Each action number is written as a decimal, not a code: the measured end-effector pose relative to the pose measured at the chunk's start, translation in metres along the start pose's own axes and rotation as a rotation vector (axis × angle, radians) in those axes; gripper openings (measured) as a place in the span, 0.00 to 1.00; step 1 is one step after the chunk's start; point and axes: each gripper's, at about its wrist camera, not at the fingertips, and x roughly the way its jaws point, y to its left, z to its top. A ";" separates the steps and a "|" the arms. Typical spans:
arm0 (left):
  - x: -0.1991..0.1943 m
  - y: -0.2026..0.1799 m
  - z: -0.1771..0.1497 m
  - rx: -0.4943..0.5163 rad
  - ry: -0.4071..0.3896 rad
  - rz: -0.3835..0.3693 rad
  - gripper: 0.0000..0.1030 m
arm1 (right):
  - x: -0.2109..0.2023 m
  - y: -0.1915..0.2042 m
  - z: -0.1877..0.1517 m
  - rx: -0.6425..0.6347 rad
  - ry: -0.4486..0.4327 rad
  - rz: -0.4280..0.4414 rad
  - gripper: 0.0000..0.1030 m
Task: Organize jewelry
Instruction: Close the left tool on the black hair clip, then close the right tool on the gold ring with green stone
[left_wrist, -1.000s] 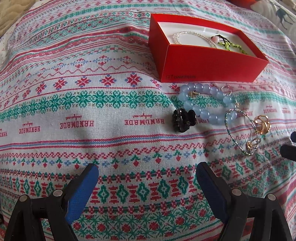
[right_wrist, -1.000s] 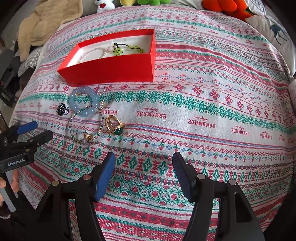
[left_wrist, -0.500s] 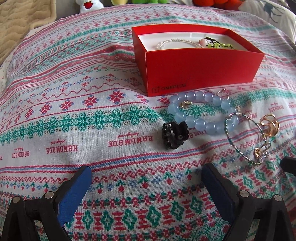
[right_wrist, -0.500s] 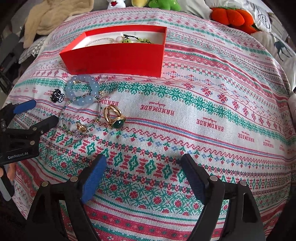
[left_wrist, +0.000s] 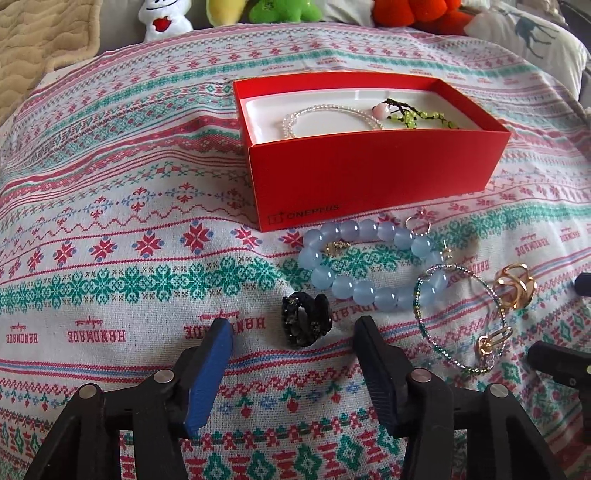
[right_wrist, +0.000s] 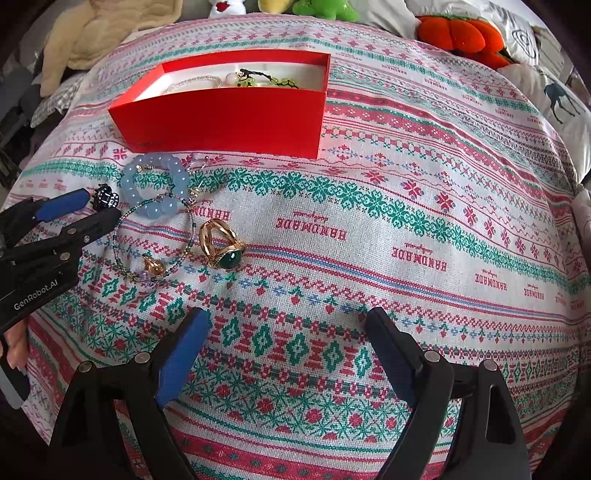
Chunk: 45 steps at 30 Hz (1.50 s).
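Observation:
A red box (left_wrist: 369, 177) holds a clear bead bracelet (left_wrist: 325, 110) and a green bead piece (left_wrist: 413, 116). In front of it on the patterned cloth lie a blue bead bracelet (left_wrist: 369, 264), a black ring (left_wrist: 306, 319), a thin beaded bangle (left_wrist: 461, 317) and a gold ring (left_wrist: 516, 285). My left gripper (left_wrist: 293, 336) is open, its jaws either side of the black ring, not touching it. My right gripper (right_wrist: 288, 325) is open and empty, nearer than the gold green-stone ring (right_wrist: 221, 245). The left gripper (right_wrist: 94, 208) shows in the right wrist view.
Plush toys (left_wrist: 280, 9) and an orange cushion (right_wrist: 458, 35) sit at the far edge of the bed. A beige blanket (left_wrist: 40, 33) lies at the far left. A deer-print pillow (right_wrist: 557, 99) is at the right.
My left gripper has moved forward to the black ring, which now sits between its jaws. My right gripper has shifted slightly closer to the jewelry; both stay open.

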 end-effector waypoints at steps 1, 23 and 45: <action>0.000 -0.001 0.001 -0.004 0.000 0.000 0.52 | 0.000 0.000 0.000 0.000 0.000 0.000 0.87; -0.010 0.001 0.003 -0.051 0.041 -0.008 0.19 | 0.004 -0.002 0.012 0.020 0.004 -0.007 0.87; -0.015 0.016 -0.001 -0.083 0.073 -0.014 0.19 | 0.013 0.027 0.052 -0.034 0.001 0.021 0.41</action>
